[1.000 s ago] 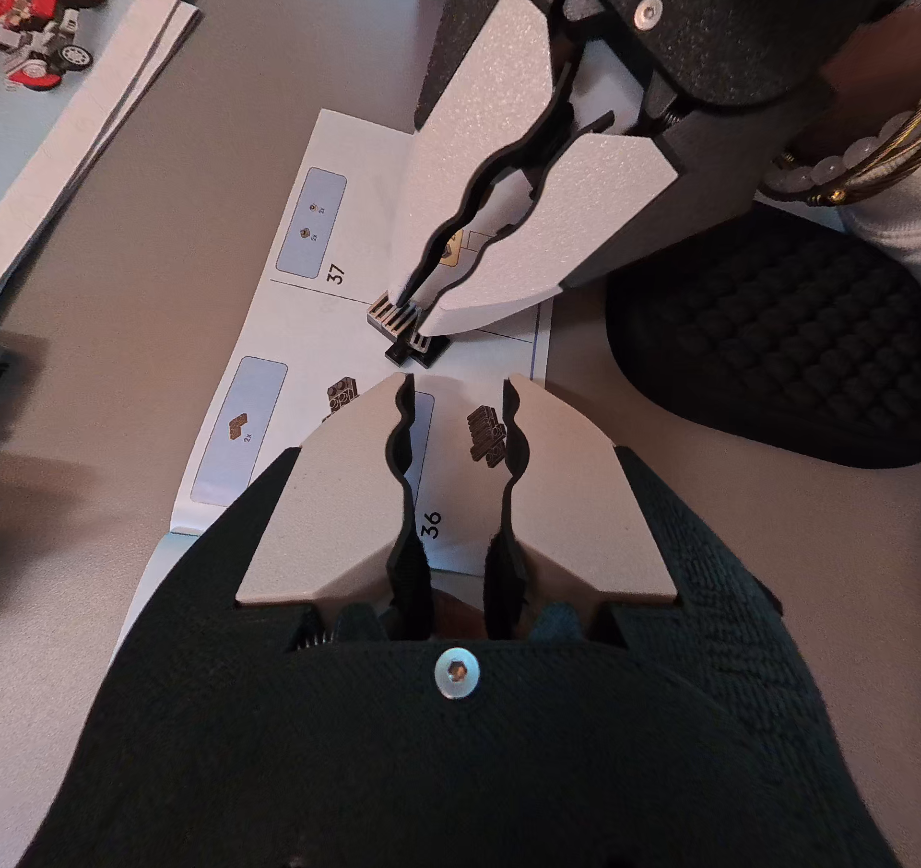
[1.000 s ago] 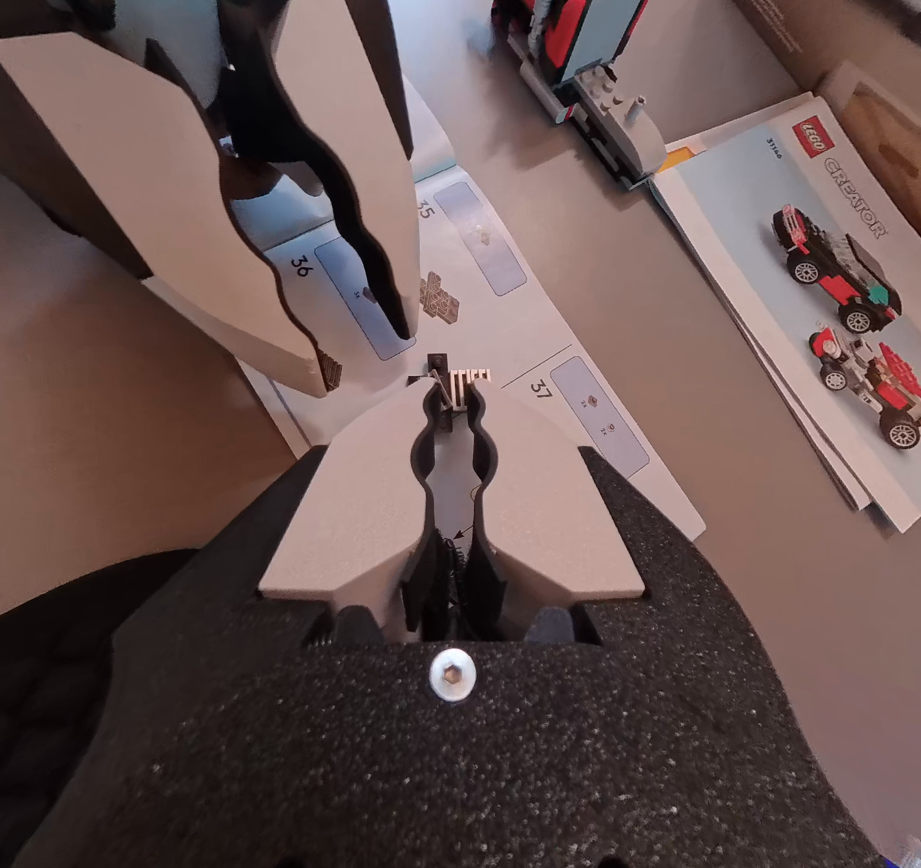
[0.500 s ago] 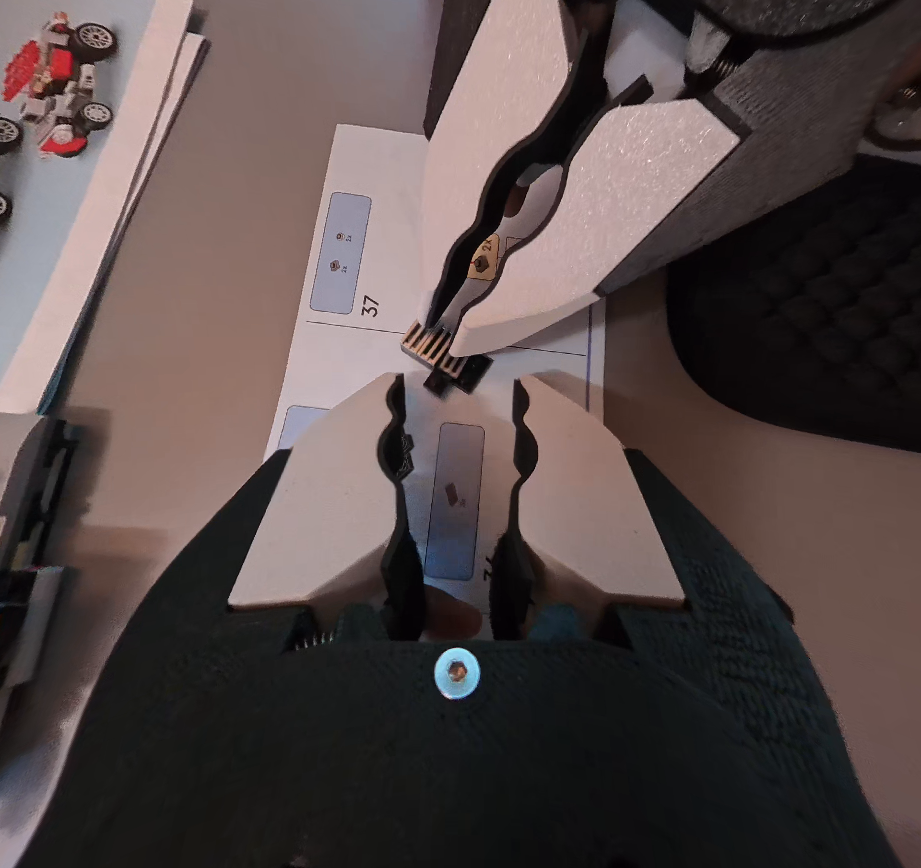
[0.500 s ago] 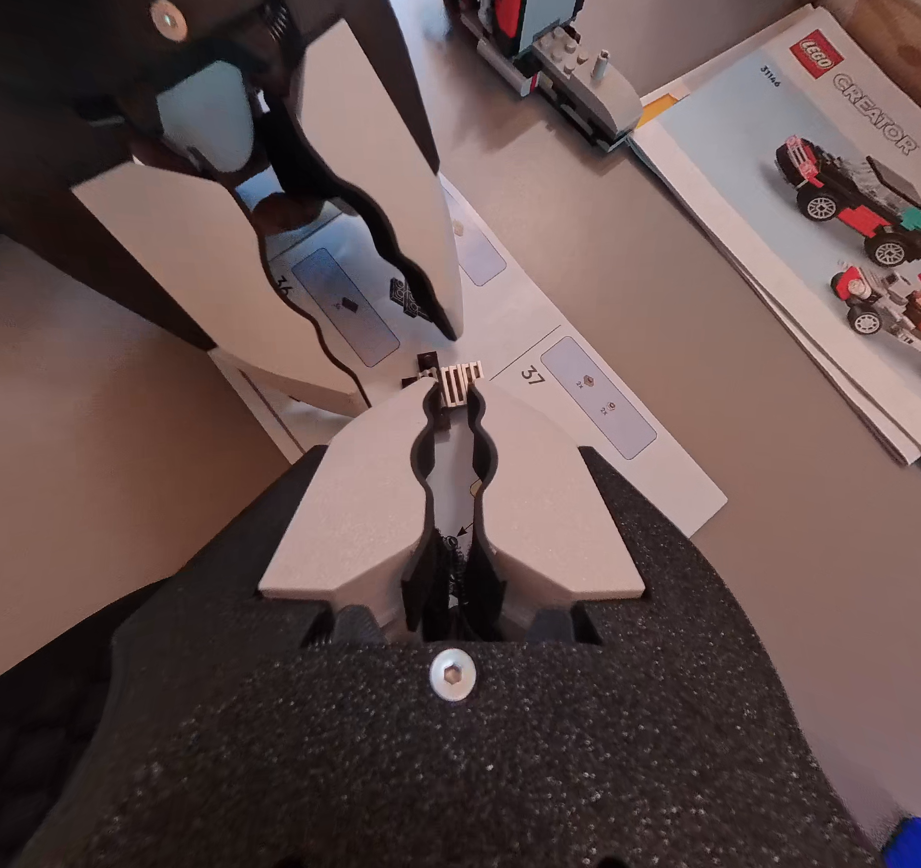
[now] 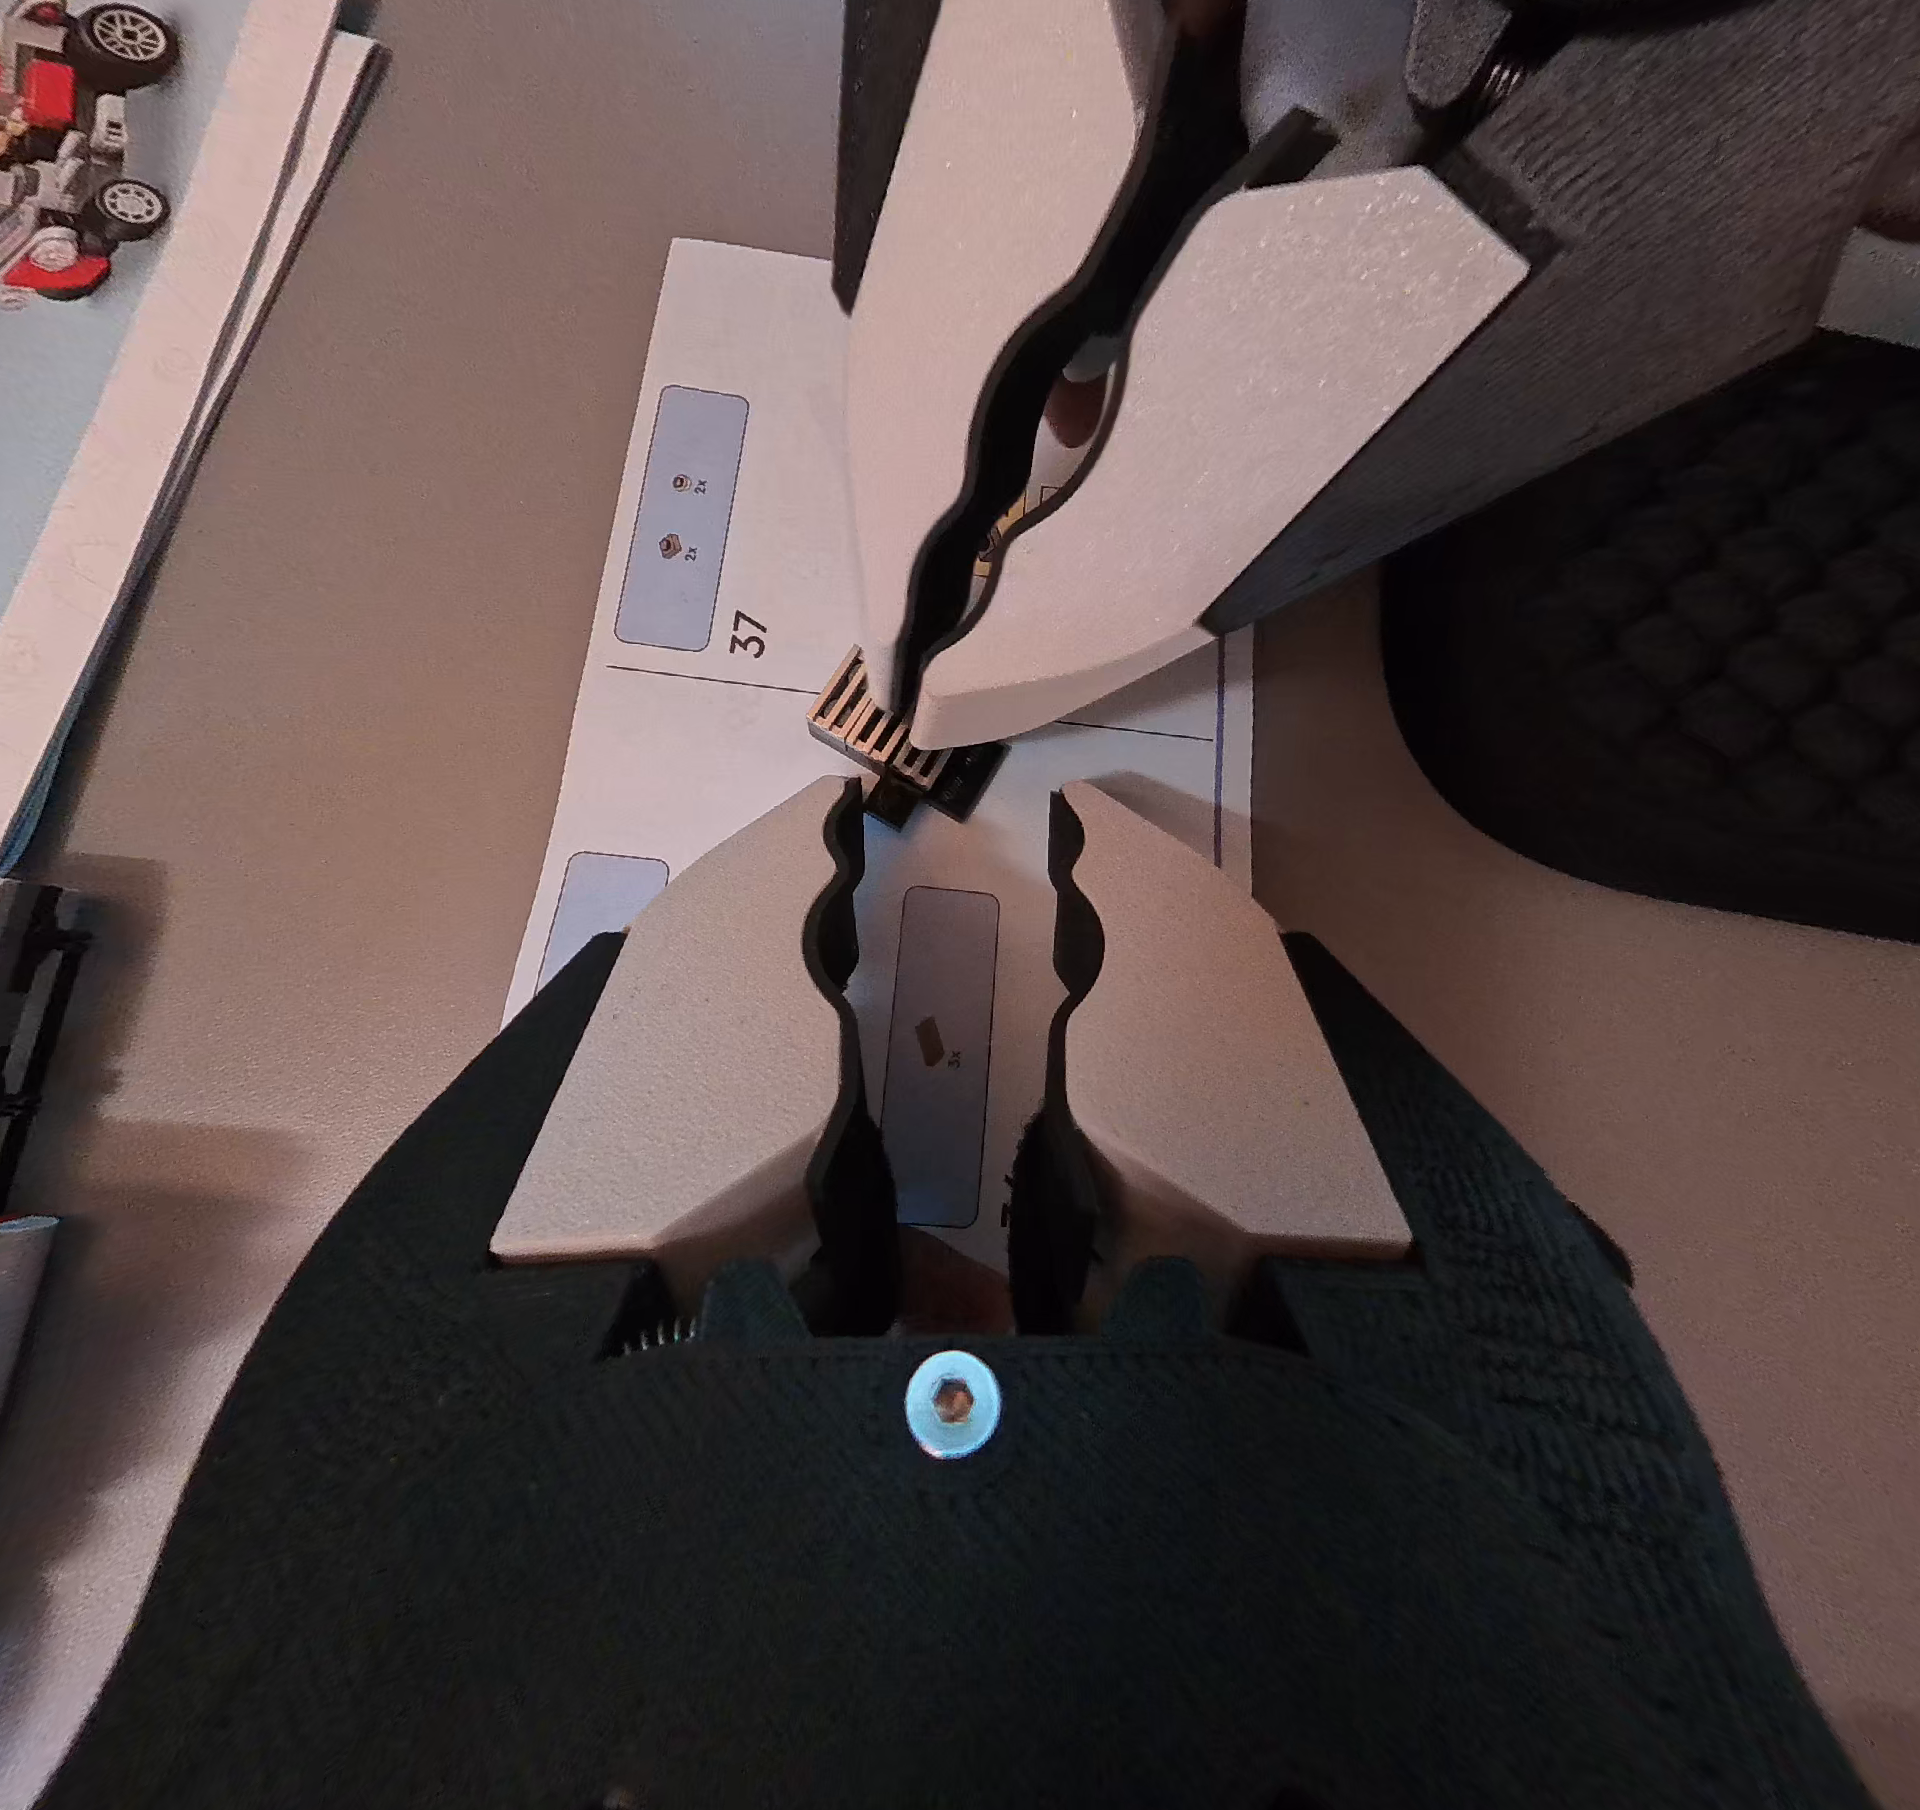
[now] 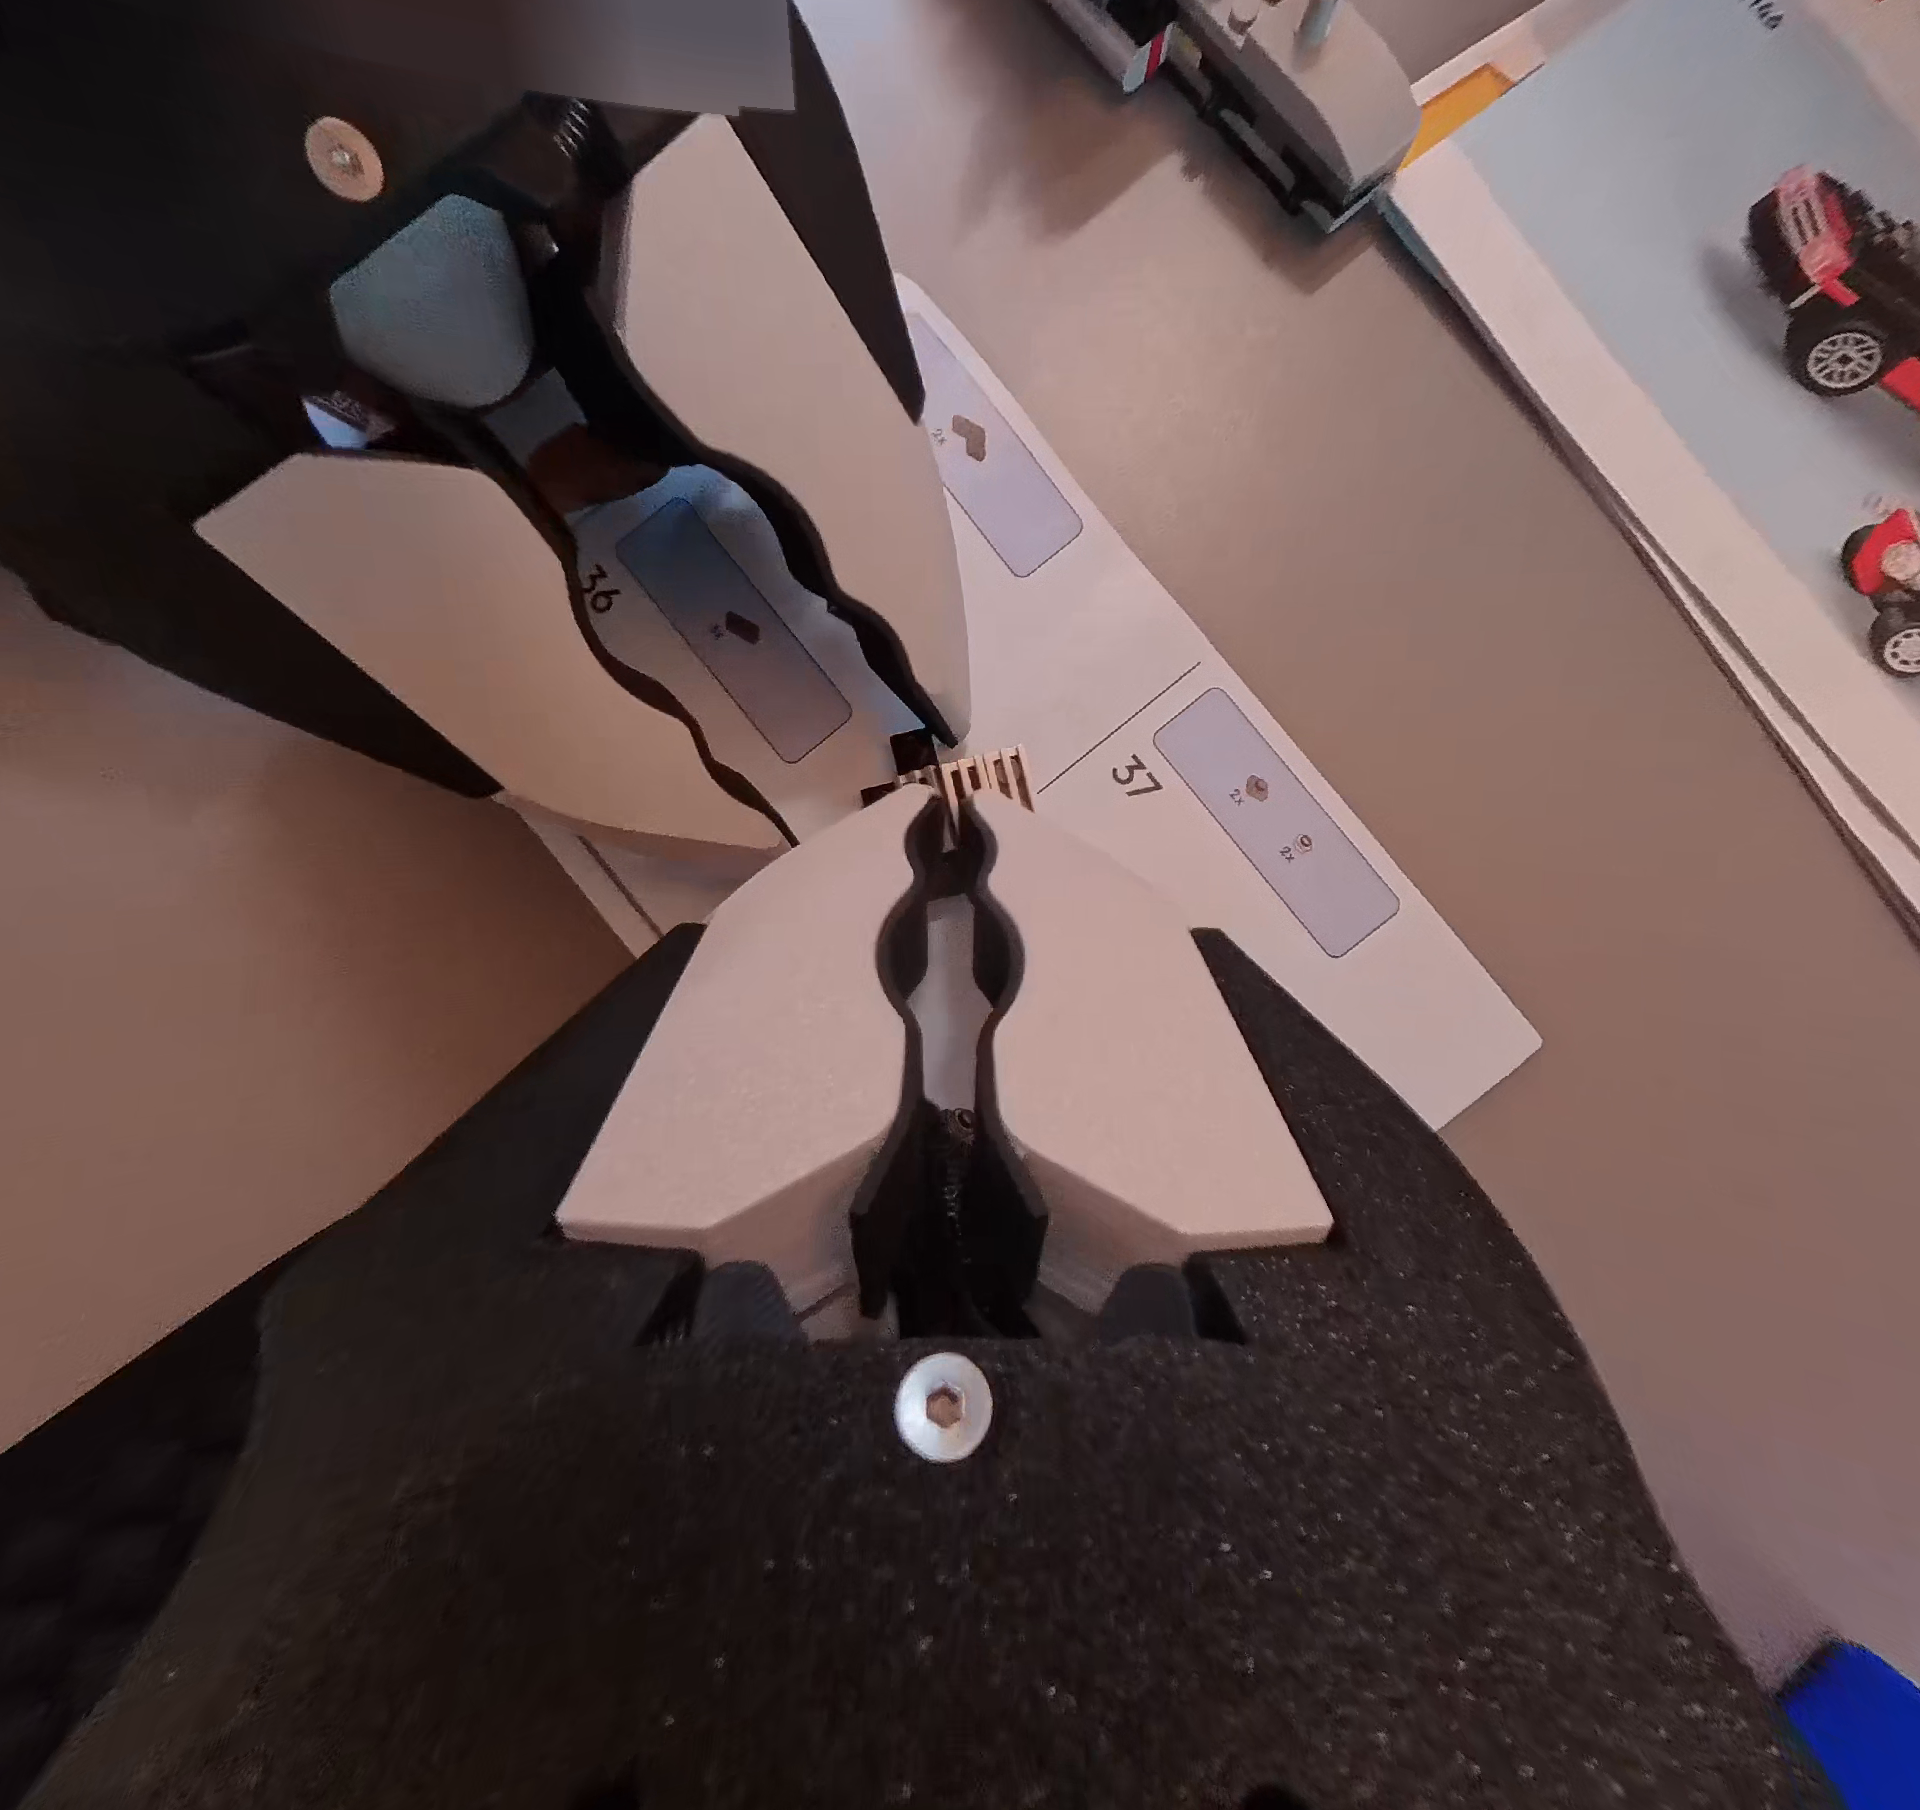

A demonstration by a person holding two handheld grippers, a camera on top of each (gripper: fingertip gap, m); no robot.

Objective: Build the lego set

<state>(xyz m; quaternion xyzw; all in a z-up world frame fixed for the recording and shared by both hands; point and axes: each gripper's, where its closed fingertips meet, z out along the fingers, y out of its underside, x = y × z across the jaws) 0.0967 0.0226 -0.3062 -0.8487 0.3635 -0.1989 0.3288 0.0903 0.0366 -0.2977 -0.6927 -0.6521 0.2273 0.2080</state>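
Lego grille piece (image 6: pixel 985 776), seemingly level, crosswise in right tool (image 6: pixel 953 818).

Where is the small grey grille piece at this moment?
The grille piece is pinched in the right gripper, above the open instruction page, just ahead of the open left gripper.

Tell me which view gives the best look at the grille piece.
Left wrist view: the grille piece shows its slatted top, pinched at one end by the right gripper. Right wrist view shows only its slats poking past that gripper's fingertips.
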